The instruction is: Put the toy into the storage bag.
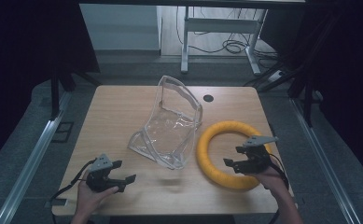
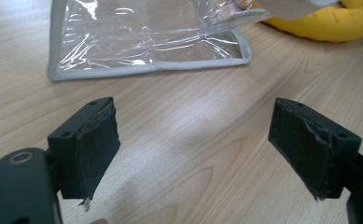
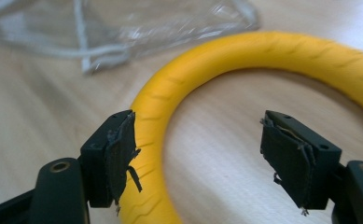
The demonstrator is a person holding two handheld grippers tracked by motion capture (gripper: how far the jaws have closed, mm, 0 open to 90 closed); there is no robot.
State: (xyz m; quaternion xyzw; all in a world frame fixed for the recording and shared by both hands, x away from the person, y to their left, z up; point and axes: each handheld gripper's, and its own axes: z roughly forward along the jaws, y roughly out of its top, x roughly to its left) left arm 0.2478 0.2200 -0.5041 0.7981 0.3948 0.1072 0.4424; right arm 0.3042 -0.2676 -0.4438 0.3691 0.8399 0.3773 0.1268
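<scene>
Lower right of the high view: right gripper (image 1: 243, 156), jaws wide and empty, over the yellow foam ring (image 1: 229, 154). Left gripper (image 1: 121, 171), lower left, gaping, empty. Clear plastic zip pouch (image 1: 170, 126) mid-table (image 1: 118, 112).

Clear bag (image 1: 170, 126) mid-table (image 1: 114, 112). Ring (image 1: 216, 158) just right of bag. Left gripper (image 1: 118, 175) left-front of bag; right gripper (image 1: 244, 158) over ring.

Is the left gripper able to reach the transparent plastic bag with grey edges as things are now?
Probably yes. The left gripper is open, and bare wooden table lies between its jaws and the transparent plastic bag with grey edges. The yellow foam ring lies to the side, not in its way.
</scene>
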